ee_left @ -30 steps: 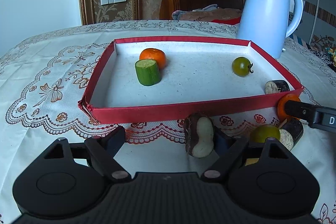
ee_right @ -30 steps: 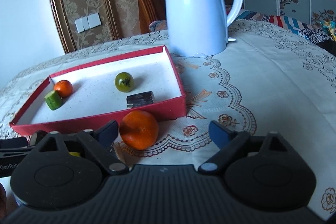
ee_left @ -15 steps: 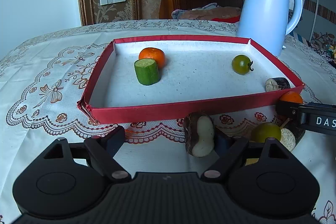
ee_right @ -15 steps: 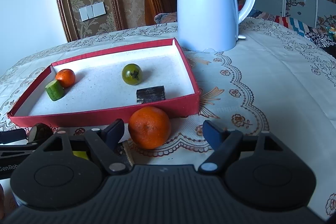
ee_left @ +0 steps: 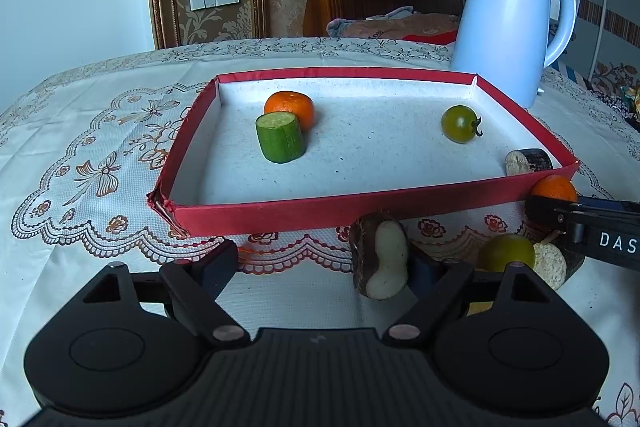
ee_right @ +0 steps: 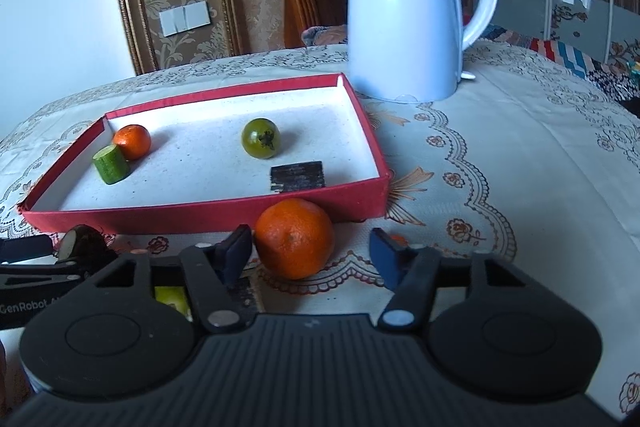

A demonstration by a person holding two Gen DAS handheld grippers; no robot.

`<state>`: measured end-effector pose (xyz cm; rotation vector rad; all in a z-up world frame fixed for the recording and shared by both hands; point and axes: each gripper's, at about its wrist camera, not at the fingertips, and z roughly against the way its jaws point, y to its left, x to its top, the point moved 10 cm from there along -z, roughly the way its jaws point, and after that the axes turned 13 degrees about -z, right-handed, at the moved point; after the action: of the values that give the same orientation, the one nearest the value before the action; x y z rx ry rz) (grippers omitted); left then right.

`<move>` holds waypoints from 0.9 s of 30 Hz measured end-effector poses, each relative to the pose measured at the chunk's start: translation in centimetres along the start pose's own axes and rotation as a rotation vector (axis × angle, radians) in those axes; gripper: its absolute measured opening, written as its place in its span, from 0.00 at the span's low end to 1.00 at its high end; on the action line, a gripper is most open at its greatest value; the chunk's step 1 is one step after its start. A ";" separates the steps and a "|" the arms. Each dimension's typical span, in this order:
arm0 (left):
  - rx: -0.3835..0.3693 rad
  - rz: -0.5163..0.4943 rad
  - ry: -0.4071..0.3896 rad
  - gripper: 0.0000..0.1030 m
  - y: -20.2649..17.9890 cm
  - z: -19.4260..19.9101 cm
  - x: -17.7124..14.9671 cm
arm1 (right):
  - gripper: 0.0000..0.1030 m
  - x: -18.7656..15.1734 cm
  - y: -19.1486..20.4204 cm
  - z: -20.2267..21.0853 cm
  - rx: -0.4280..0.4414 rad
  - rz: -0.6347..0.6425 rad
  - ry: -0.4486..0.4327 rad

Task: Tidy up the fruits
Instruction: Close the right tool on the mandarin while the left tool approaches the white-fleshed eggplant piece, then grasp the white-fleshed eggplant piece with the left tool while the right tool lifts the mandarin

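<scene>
The right tongs (ee_right: pixel 310 259) are closing around the tangerine (ee_right: pixel 294 237), which sits on the bench just in front of the red tray (ee_right: pixel 200 213), near that tray's right front corner. The left pad looks at or near the peel, the right pad still apart — not yet a grip. To do it well, I would keep the fruit centred between the pads and squeeze only until it stops rolling, then lift clear of the tray wall before going in. The left tongs (ee_left: pixel 320 267) stand released, a cut dark-skinned piece (ee_left: pixel 380 259) beside their right finger. A second ago the right tongs gaped far wider; the left ones have not changed.
</scene>
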<state>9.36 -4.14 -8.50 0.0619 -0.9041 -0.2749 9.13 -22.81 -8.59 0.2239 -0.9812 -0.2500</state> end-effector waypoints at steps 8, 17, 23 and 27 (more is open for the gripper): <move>-0.016 -0.021 -0.036 0.84 -0.4 0.5 0.4 | 0.38 -0.2 0.6 0.4 0.030 0.018 -0.009; -0.048 -0.030 -0.035 0.60 -1.2 0.6 0.4 | 0.38 -0.2 0.3 0.6 0.036 0.002 -0.013; -0.075 -0.071 -0.054 0.39 -2.2 1.0 0.5 | 0.38 -0.2 0.1 0.7 0.037 -0.010 -0.017; -0.080 -0.082 -0.056 0.36 -2.4 1.0 0.5 | 0.38 -0.2 0.0 0.8 0.037 -0.014 -0.020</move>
<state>8.34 -6.56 -7.88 0.0168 -0.9464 -0.3902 8.37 -22.85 -8.29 0.2627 -1.0051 -0.2475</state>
